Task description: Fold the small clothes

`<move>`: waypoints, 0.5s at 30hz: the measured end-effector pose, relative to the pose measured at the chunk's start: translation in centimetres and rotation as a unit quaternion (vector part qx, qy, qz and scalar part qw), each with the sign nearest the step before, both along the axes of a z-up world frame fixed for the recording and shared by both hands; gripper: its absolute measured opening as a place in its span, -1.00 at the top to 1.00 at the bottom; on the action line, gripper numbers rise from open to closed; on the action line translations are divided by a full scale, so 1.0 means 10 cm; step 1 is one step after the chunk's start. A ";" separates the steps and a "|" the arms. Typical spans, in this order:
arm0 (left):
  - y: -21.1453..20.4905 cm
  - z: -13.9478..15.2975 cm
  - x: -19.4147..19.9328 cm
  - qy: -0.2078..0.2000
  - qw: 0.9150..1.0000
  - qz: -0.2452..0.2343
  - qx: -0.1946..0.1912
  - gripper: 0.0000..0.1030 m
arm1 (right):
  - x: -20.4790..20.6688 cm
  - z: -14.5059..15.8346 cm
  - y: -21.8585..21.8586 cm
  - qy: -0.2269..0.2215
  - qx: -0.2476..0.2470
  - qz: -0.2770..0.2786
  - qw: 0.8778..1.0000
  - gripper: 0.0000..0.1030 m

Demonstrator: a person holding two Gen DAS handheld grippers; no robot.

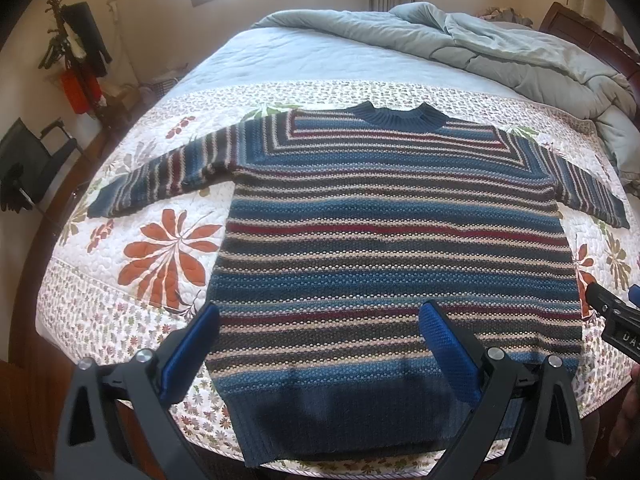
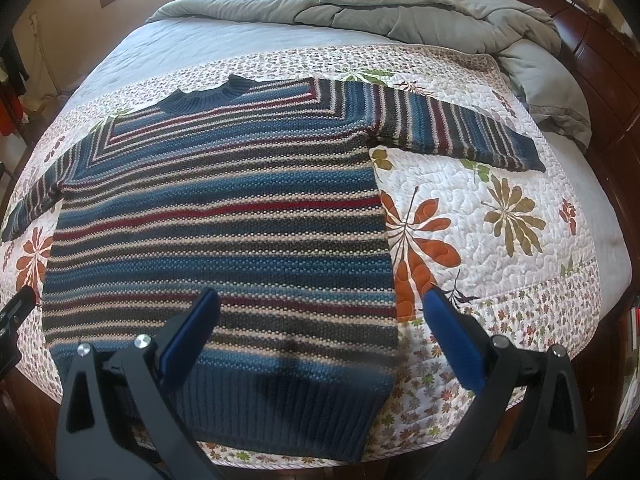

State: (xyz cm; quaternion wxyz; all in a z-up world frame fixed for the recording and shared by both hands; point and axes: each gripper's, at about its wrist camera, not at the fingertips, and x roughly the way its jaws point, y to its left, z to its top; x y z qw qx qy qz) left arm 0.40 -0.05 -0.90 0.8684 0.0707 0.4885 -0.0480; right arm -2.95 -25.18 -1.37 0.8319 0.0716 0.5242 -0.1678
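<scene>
On the floral quilted bedspread [image 1: 168,264], your blue, red and cream striped knit sweater [image 1: 392,232] lies flat, thick, soft and floppy, so with each hand-held gripper [image 1: 320,344] [image 2: 320,332] spread and empty, pinch its ribbed hem corners or shoulders.

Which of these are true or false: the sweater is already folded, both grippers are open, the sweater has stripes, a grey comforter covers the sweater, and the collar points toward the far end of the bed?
1. The sweater is already folded. False: it lies flat with both sleeves spread out.
2. The left gripper and right gripper are open. True.
3. The sweater has stripes. True.
4. A grey comforter covers the sweater. False: it is bunched at the far end of the bed, apart from the sweater.
5. The collar points toward the far end. True.
</scene>
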 end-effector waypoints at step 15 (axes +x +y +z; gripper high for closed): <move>0.00 0.00 0.01 0.001 1.000 0.000 0.000 -0.93 | 0.01 0.01 0.00 0.001 0.000 0.002 1.000 -0.95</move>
